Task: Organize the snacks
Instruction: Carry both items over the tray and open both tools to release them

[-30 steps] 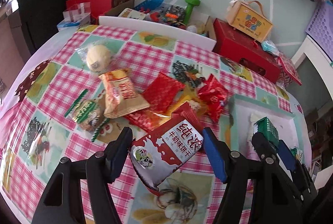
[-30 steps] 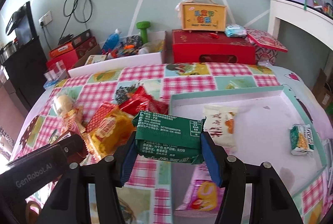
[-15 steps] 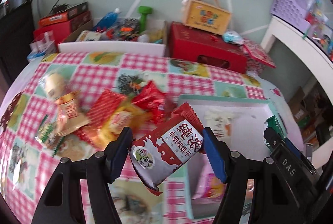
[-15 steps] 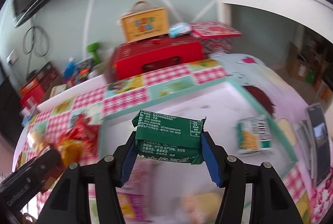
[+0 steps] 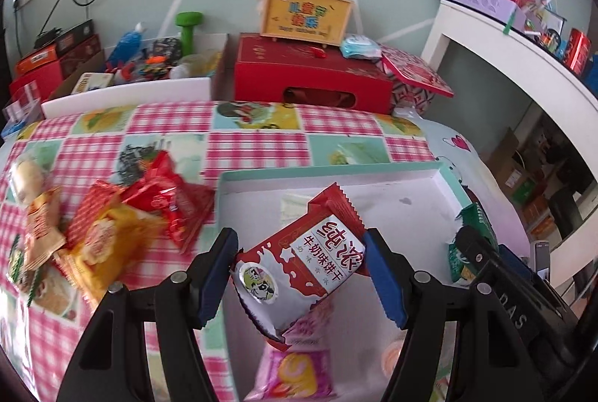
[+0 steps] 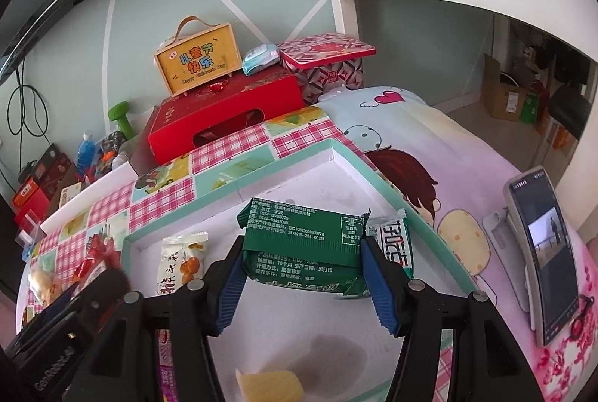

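Both grippers hovering over the tray (image 5: 444, 177): left gripper (image 5: 299, 267) clamping the red pack (image 5: 302, 267), right gripper (image 6: 302, 275) clamping the green pack (image 6: 302, 245). Lower onto bare tray floor before releasing.

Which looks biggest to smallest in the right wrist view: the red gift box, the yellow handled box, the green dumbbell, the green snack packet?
1. Green snack packet, though it is nearest the camera in the right gripper, so inflated.
2. Red gift box.
3. Yellow handled box.
4. Green dumbbell.
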`<state>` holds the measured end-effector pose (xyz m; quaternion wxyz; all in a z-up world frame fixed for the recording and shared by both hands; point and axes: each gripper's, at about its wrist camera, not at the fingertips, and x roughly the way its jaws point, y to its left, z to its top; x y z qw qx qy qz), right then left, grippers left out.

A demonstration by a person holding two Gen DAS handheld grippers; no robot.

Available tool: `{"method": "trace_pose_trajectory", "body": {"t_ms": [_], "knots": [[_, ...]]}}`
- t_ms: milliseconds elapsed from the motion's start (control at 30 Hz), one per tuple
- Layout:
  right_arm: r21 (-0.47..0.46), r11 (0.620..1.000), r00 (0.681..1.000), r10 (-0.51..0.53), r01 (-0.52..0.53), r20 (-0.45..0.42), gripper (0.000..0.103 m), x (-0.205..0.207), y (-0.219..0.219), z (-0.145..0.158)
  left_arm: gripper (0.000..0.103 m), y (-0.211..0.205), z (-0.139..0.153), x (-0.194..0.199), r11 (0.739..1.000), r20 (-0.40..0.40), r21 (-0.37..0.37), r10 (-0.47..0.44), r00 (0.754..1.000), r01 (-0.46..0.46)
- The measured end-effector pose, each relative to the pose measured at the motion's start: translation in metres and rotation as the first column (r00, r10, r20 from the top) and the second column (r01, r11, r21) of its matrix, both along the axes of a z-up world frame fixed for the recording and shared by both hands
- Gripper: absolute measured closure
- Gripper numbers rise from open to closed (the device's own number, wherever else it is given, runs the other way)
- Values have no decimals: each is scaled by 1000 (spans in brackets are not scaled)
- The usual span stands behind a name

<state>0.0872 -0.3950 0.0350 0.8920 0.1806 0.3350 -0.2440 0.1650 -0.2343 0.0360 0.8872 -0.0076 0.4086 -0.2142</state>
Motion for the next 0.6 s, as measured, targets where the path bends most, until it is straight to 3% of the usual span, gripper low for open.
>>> {"method": "trace_pose_trajectory", "body": {"t_ms": [433,600], "knots": [[6,1000,1000,-22,22,-22,40,3,-10,-9,33,-21,-18,12,999,-58,-7,-41,998,40],[12,1000,999,-23,23,-28,39,3,-10,-10,27,-16,-13,12,998,-70,-39,-58,996,55]]}}
